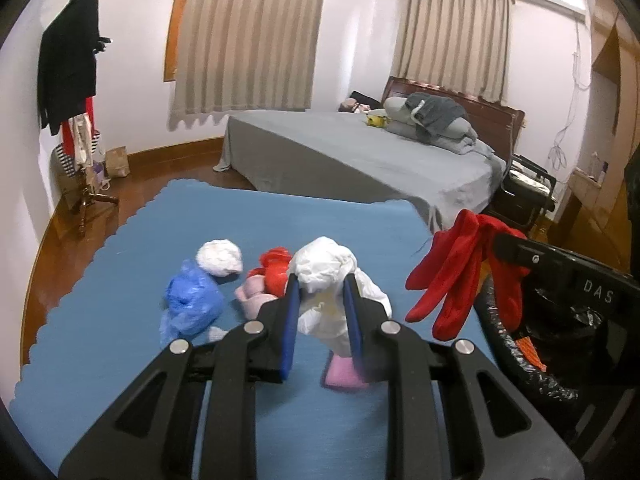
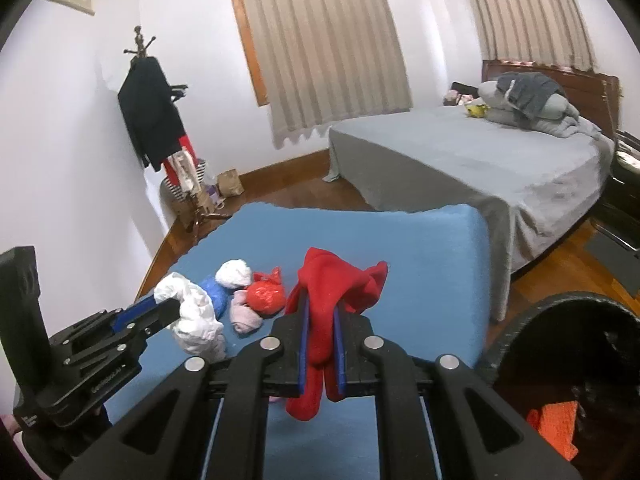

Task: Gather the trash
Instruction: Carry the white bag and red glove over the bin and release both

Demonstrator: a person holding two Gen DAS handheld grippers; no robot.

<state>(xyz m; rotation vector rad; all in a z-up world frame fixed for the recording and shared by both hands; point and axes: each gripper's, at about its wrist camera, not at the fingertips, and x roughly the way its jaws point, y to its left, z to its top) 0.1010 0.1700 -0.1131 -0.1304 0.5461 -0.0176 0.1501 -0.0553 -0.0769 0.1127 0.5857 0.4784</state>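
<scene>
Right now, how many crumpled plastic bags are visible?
3: white plastic bag in the left gripper, blue plastic bag and red plastic bag on the mat. Others may be hidden.

The left tongs (image 1: 320, 292) are showing matte black linkage arms with four round silver pivot screws and flat blue pads (image 1: 289, 332) lining their fingers. The right tongs (image 2: 320, 320) are wearing the same black frame, silver screws and blue pads (image 2: 303, 344), with white "DAS" lettering showing on the body.
</scene>
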